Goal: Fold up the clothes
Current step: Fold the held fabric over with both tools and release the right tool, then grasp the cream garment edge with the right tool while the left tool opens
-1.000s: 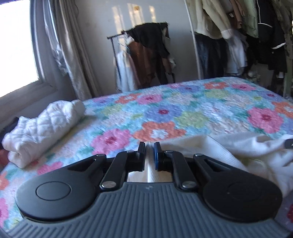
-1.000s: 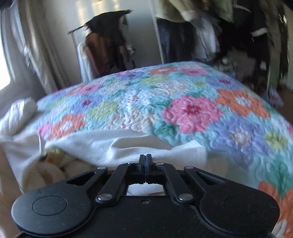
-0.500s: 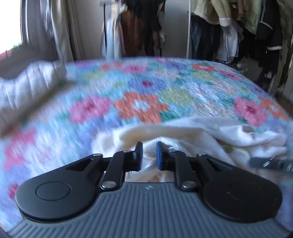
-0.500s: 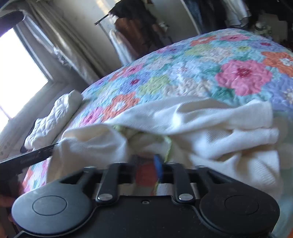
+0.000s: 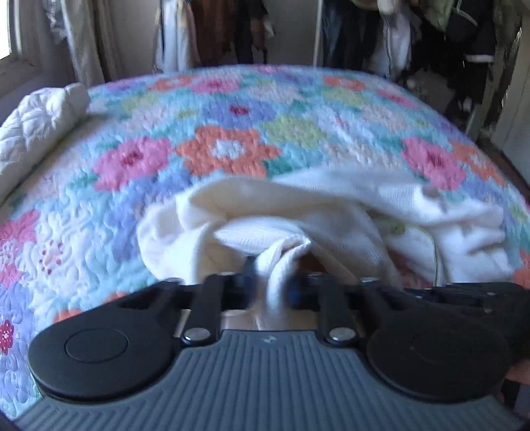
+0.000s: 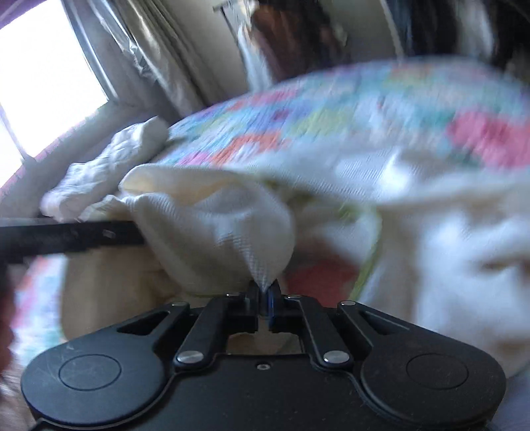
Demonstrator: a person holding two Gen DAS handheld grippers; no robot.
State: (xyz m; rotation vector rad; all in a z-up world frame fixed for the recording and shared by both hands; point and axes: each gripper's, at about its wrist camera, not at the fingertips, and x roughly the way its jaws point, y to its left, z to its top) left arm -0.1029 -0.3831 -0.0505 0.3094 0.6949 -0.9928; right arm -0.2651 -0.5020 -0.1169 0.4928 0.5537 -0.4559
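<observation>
A cream knit garment (image 5: 298,212) lies crumpled on the flowered quilt (image 5: 228,149) near the bed's front edge. My left gripper (image 5: 273,281) has a bunched fold of it between its fingers, and the jaws are closing onto that fold. In the right wrist view the same garment (image 6: 215,225) rises to a pinched peak. There my right gripper (image 6: 264,295) is closing on the tip of the cloth, its jaws almost together. The right gripper's body (image 5: 463,291) shows low at the right of the left wrist view. The left gripper's finger (image 6: 66,235) shows as a dark bar at the left.
A folded white quilted piece (image 5: 36,122) rests at the bed's left edge, under the window (image 6: 43,79) and curtains (image 6: 159,56). Clothes hang on a rack (image 5: 215,30) and along the far right wall (image 5: 447,39) behind the bed.
Both grippers let their jaws apart and closed again on new folds of the cream garment. The right gripper swung left toward the left one. The garment has bunched up between them.
</observation>
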